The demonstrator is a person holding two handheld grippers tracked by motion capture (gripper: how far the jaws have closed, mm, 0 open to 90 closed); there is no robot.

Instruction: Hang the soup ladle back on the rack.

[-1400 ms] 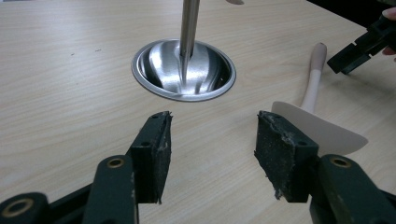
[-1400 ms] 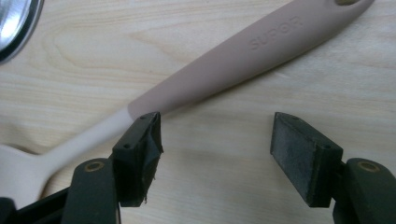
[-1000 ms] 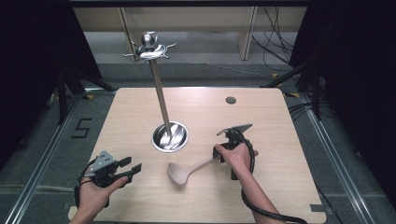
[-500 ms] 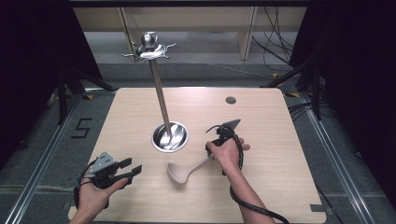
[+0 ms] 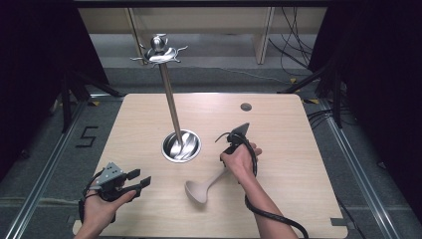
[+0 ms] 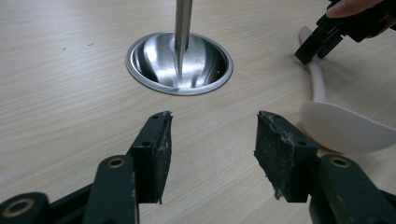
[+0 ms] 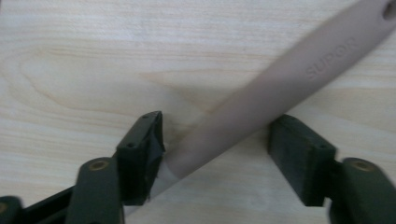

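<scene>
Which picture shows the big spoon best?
The high view: the whole ladle lies on the table. The left gripper view shows its bowl and part of the handle; the right gripper view shows the handle between the open right gripper.

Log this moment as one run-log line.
right tongs: open, jaws astride ladle handle | left tongs: open, empty | ladle: flat on table | stand: untouched
</scene>
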